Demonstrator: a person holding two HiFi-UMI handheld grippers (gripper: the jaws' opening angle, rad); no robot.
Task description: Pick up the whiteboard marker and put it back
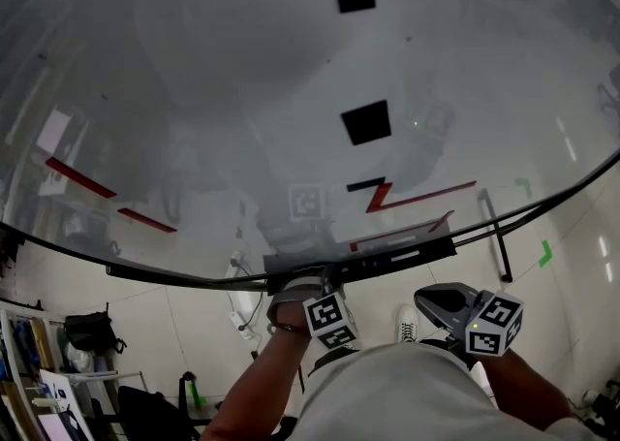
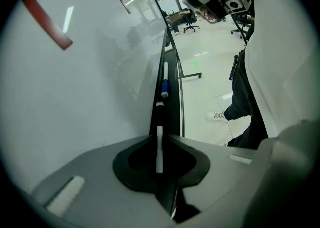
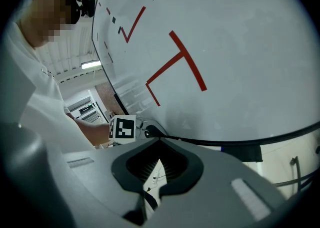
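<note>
Whiteboard marker (image 2: pixel 159 154) in the left hand-held gripper (image 2: pixel 160 134)
Jaws clamped on it over the black tray (image 2: pixel 172 106); right hand-held gripper (image 3: pixel 160 142) is closed, empty.

left gripper (image 2: pixel 159 136) is clamped on the marker (image 2: pixel 159 154), arm stretched forward; right gripper (image 3: pixel 160 142) is held closed, empty, alongside.
</note>
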